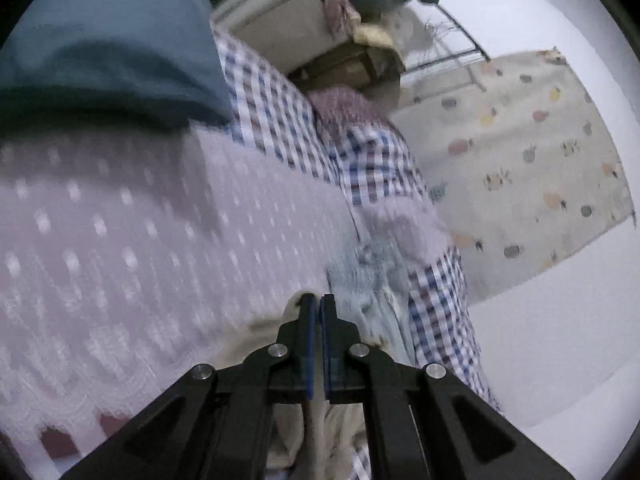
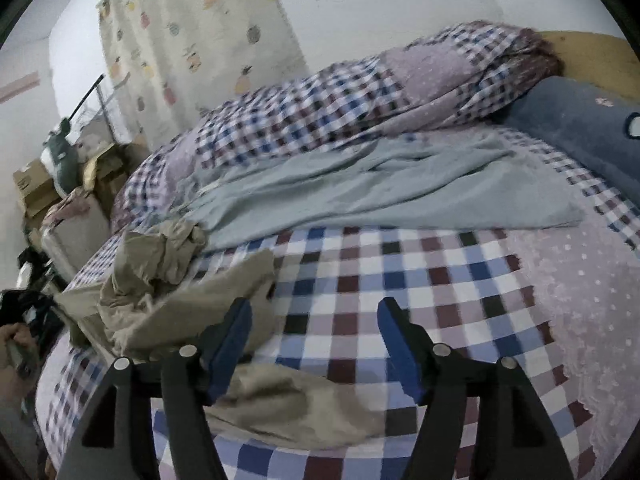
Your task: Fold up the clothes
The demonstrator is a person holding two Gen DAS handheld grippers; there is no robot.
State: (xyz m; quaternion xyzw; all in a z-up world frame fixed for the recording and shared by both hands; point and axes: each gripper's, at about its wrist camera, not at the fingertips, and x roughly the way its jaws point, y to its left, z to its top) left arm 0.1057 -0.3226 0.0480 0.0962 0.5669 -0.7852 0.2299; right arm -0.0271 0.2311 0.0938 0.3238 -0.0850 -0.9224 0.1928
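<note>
A crumpled beige garment [image 2: 160, 272] lies on the checked bedcover [image 2: 400, 280], with one part stretching under my right gripper [image 2: 316, 324]. That gripper stands open just above the bed, its left finger over the beige cloth, nothing between the pads. In the left wrist view my left gripper [image 1: 318, 308] is shut on a fold of the beige garment [image 1: 260, 332], which hangs down between and below the fingers. A pale grey-green garment [image 2: 360, 188] lies spread flat further back on the bed; it shows blurred as the pale garment [image 1: 372, 280] just beyond the left fingertips.
A rolled checked quilt [image 2: 360, 104] runs along the far side of the bed, with a blue pillow [image 2: 580, 132] at its right end. Boxes and a pale case [image 2: 76, 236] stand beside the bed. A fruit-print curtain [image 2: 192, 40] hangs on the wall. A hand [image 2: 12, 340] shows at the left edge.
</note>
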